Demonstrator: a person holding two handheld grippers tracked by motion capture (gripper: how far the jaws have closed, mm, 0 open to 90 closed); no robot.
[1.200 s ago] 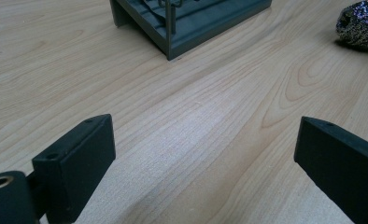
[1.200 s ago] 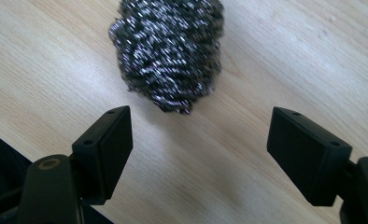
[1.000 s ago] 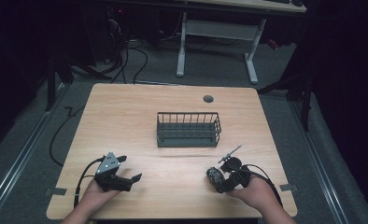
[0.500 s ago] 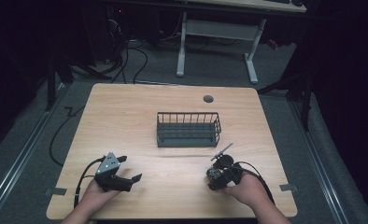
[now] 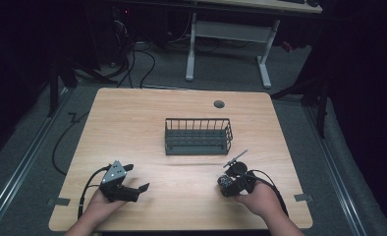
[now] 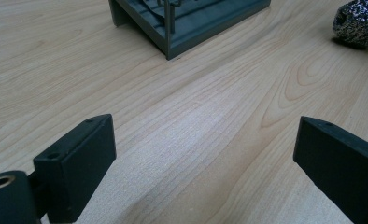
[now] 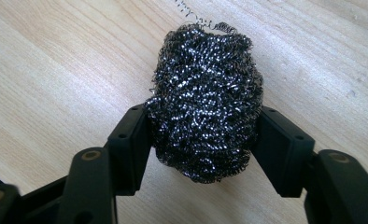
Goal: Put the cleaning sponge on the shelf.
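In the right gripper view, a steel wool scourer (image 7: 205, 100) is seen squeezed between the jaws of the right gripper (image 7: 204, 140), which have just been closing on it at the counter (image 5: 147, 123). The left gripper (image 6: 205, 154) is held wide open and empty. The wire rack (image 5: 198, 136) is shown whole in the high view.

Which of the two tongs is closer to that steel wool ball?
The right. The right tongs have just closed on the steel wool ball, pads pressing both its sides. The left tongs stand open over bare table, well away from it.
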